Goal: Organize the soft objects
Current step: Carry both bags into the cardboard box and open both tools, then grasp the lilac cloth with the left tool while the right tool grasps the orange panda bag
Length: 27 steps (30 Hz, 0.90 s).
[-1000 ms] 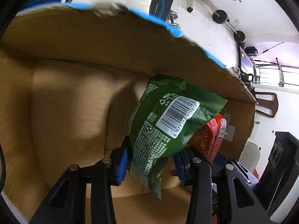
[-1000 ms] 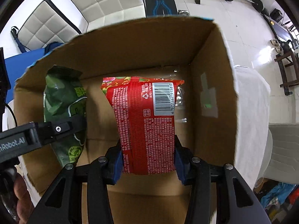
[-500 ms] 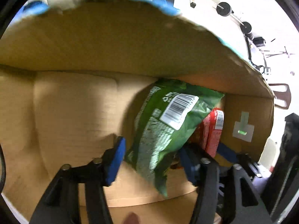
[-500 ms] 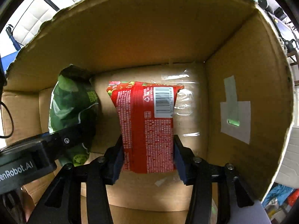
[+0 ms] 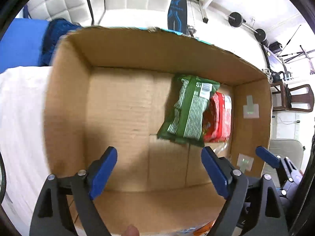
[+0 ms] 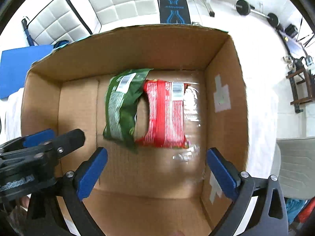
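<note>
Left tool [image 5: 158, 169]: jaws wide apart and opening, blue pads [image 5: 102, 172] bare, nothing between them, hanging above the open cardboard box [image 5: 65, 102]. Right tool [image 6: 156, 168]: jaws spread wide and opening too, nothing between the pads [image 6: 221, 172], nothing touched, also poised over the box and pointing down into it.

Green snack packet [image 6: 123, 106] lying on the box floor, toward the far wall, barcode end farthest away. Red snack packet [image 6: 166, 116] flat on the floor just beside it, on the side nearer the right-hand box wall with the taped patch [image 6: 221, 96]. In the left wrist view, green packet [image 5: 187, 112] overlapping the edge of the red one [image 5: 218, 118]; in the right wrist view, touching at the far ends with a gap of bare cardboard lower down. Both packets clear of either tool.

Box standing on a white-covered desk [image 5: 19, 118]. Left tool also visible at the lower left edge of the right wrist view.
</note>
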Each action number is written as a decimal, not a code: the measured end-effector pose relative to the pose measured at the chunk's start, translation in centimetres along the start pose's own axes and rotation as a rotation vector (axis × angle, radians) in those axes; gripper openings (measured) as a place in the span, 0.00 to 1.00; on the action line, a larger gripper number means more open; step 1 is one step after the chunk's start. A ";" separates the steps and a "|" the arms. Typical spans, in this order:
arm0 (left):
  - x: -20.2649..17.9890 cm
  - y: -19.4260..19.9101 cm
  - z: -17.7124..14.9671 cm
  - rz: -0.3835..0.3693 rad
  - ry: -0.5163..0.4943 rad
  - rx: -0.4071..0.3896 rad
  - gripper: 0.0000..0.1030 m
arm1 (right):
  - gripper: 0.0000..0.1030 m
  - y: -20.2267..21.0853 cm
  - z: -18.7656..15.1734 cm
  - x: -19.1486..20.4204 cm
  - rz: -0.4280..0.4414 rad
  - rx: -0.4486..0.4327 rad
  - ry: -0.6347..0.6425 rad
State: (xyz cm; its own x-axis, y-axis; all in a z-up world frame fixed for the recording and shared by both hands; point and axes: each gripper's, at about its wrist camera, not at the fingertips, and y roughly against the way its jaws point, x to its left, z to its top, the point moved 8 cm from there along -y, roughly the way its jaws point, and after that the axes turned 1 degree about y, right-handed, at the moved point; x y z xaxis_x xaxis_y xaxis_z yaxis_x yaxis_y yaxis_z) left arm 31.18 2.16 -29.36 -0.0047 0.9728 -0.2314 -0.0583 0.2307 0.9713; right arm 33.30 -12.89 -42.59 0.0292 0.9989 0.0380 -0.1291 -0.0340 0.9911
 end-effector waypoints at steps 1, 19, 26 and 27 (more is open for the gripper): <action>0.1 1.2 -0.8 0.003 0.000 -0.023 0.92 | 1.00 0.5 -0.1 0.0 -0.005 -0.011 0.001; 1.3 7.9 -9.3 0.203 -0.045 -0.335 0.95 | 1.00 11.6 -7.2 1.7 -0.019 -0.211 0.009; -0.4 11.6 -12.5 0.213 -0.068 -0.403 0.95 | 1.00 15.7 -10.9 1.5 0.008 -0.260 0.013; -0.5 12.0 -12.9 0.210 -0.067 -0.409 0.95 | 1.00 16.1 -11.4 1.3 0.023 -0.260 0.004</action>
State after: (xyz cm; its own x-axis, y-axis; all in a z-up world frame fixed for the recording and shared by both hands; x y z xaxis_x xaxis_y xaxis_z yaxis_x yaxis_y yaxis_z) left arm 17.61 4.21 -18.32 0.0055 0.9999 -0.0152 -0.4521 0.0160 0.8918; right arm 19.96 -11.74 -28.06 0.0190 0.9981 0.0592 -0.3797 -0.0476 0.9239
